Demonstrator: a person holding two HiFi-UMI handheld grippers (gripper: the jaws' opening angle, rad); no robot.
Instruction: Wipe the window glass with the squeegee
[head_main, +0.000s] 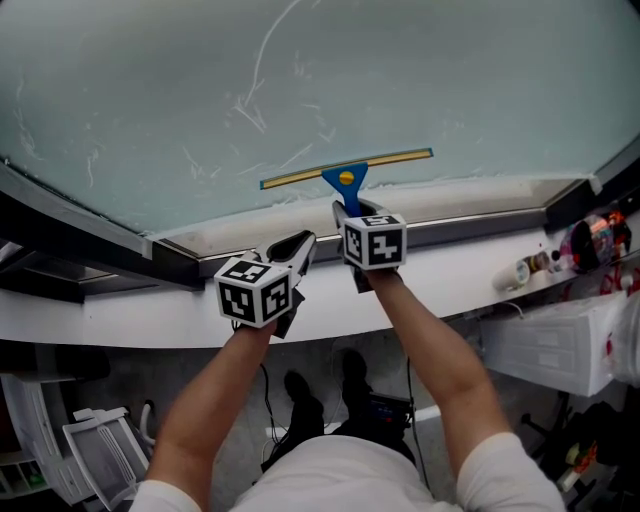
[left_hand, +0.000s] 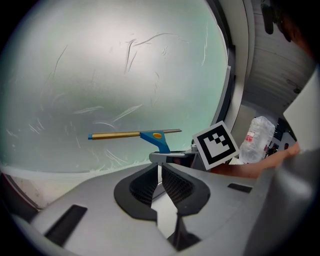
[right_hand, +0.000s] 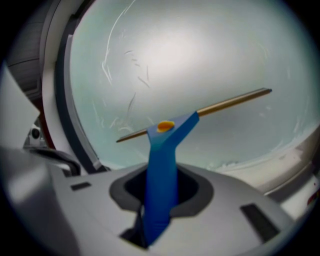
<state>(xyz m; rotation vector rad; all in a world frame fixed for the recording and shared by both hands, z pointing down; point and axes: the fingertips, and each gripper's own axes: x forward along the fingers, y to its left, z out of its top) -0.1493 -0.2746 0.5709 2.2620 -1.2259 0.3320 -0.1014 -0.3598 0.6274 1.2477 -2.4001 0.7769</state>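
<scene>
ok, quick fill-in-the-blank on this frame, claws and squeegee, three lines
1. The right claw is shut on a ____ handle.
2. The left claw is shut and holds ____.
3. The squeegee blade sits near the ____ edge of the window glass.
Missing words: blue; nothing; bottom.

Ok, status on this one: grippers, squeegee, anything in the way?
Right gripper shut on squeegee handle, left gripper shut, empty. Blade low on window glass, near the sill. Nothing blocking.

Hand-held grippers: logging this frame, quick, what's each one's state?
Left hand-held gripper: closed, empty.
Right hand-held gripper: closed on the squeegee handle.
</scene>
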